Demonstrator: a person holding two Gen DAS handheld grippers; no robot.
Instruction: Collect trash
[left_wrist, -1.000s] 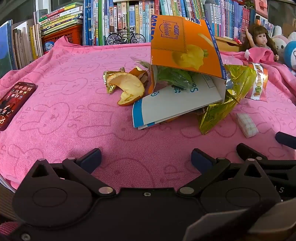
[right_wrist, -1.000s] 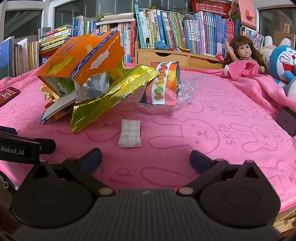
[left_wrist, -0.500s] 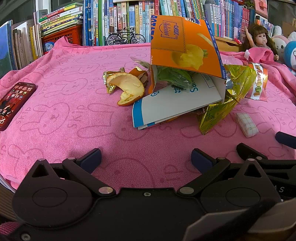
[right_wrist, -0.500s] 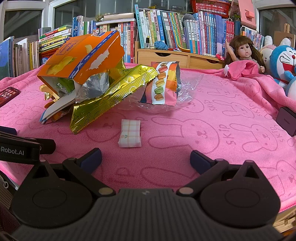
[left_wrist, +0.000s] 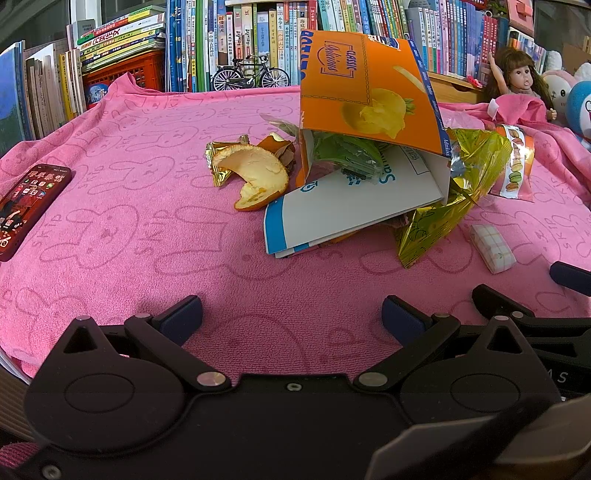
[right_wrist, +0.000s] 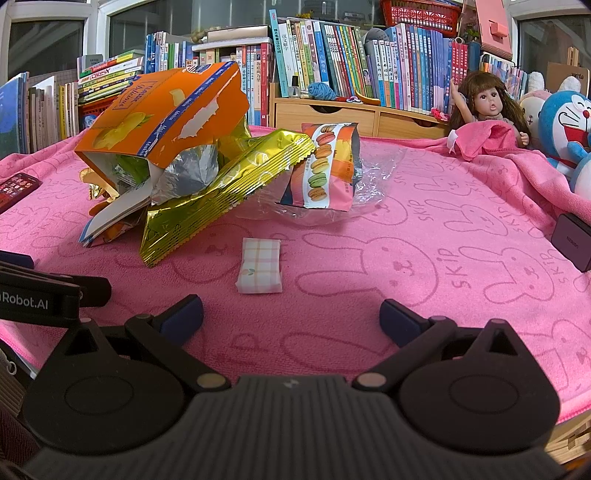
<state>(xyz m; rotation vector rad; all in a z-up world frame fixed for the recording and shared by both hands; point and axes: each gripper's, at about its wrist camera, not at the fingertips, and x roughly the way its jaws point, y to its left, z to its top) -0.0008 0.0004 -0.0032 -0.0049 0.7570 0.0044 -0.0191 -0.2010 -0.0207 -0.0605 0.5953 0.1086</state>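
A heap of trash lies on the pink cloth (left_wrist: 147, 229): a torn orange carton (left_wrist: 369, 92) (right_wrist: 166, 114), a white and blue paper sleeve (left_wrist: 351, 199), orange peel (left_wrist: 258, 177), a gold foil bag (left_wrist: 454, 206) (right_wrist: 229, 184), a macaron wrapper (right_wrist: 325, 166) and a small checked tissue pack (left_wrist: 493, 247) (right_wrist: 260, 266). My left gripper (left_wrist: 291, 317) is open, near the front edge, short of the heap. My right gripper (right_wrist: 291, 314) is open just in front of the tissue pack. Nothing is between either pair of fingers.
A phone (left_wrist: 26, 206) lies at the cloth's left edge. A doll (right_wrist: 487, 107) and plush toys (right_wrist: 569, 122) sit at the right. A dark box (right_wrist: 572, 243) rests at the right edge. Bookshelves (right_wrist: 351, 62) and a model bicycle (left_wrist: 251, 74) stand behind.
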